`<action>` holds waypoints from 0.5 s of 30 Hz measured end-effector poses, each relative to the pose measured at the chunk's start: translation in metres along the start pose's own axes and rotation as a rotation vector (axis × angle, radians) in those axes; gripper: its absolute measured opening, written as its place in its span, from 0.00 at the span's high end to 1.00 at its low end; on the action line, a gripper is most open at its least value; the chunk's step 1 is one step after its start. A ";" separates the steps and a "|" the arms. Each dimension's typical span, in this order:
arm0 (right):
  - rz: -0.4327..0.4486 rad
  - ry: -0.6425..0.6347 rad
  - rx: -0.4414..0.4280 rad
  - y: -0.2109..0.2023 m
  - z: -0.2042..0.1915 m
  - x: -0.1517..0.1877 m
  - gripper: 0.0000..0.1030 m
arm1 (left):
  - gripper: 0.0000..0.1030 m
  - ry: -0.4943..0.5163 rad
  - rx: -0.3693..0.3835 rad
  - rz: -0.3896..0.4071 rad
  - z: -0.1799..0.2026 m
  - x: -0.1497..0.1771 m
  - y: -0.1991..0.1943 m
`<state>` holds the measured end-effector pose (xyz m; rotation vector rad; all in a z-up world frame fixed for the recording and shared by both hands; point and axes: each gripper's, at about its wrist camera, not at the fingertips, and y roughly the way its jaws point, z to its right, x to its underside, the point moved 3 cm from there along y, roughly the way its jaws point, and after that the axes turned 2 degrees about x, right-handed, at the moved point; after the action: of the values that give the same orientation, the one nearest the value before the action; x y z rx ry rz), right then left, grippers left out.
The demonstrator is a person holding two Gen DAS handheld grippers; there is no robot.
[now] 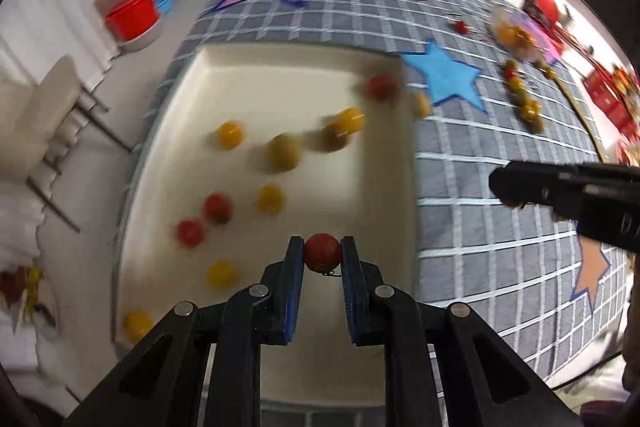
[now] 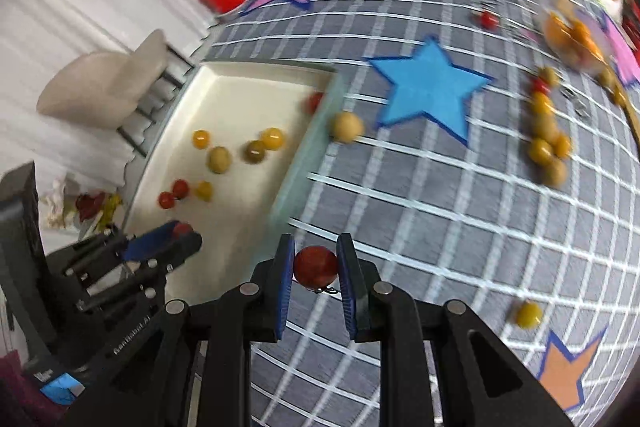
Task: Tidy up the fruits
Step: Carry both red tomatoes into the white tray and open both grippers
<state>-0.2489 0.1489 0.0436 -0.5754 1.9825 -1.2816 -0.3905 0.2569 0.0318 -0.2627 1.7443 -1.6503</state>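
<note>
While the left gripper (image 1: 322, 254) pinches 1 red tomato (image 1: 322, 252) above the cream tray (image 1: 192, 75), yellow and red fruits lie inside it. Beside that tray (image 2: 304, 147), the right gripper (image 2: 315, 267) pinches another red tomato (image 2: 315, 265) over the checked cloth (image 2: 440, 227).

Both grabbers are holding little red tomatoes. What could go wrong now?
1. The left gripper pinches its small round red tomato only at the fingertips, so it might slip out or get squashed.
2. The right gripper holds its red tomato above the grey checked tablecloth, not above the shallow cream tray. Dropped here, it might roll away.
3. The loose yellow-green tomato beside the tray's edge might get bumped.
</note>
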 end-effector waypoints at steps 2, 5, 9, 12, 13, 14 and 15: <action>-0.011 -0.025 -0.014 0.008 -0.013 -0.007 0.77 | 0.81 -0.038 -0.016 -0.001 -0.014 0.007 -0.002; -0.026 -0.070 -0.030 0.018 -0.033 -0.014 0.77 | 0.81 -0.088 -0.041 0.002 -0.032 0.016 -0.004; -0.059 -0.113 -0.051 0.035 -0.053 -0.021 0.77 | 0.81 -0.142 -0.071 -0.004 -0.052 0.025 -0.001; -0.073 -0.127 -0.053 0.045 -0.060 -0.026 0.77 | 0.81 -0.169 -0.081 -0.014 -0.061 0.031 0.003; -0.080 -0.130 -0.052 0.049 -0.063 -0.028 0.77 | 0.81 -0.177 -0.083 -0.018 -0.063 0.033 0.005; -0.085 -0.131 -0.051 0.052 -0.064 -0.029 0.77 | 0.81 -0.183 -0.083 -0.022 -0.064 0.035 0.008; -0.092 -0.136 -0.046 0.057 -0.066 -0.031 0.77 | 0.81 -0.185 -0.084 -0.024 -0.063 0.035 0.009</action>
<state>-0.2777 0.2335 0.0191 -0.7633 1.8956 -1.2203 -0.4515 0.2874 0.0072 -0.4625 1.6781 -1.5199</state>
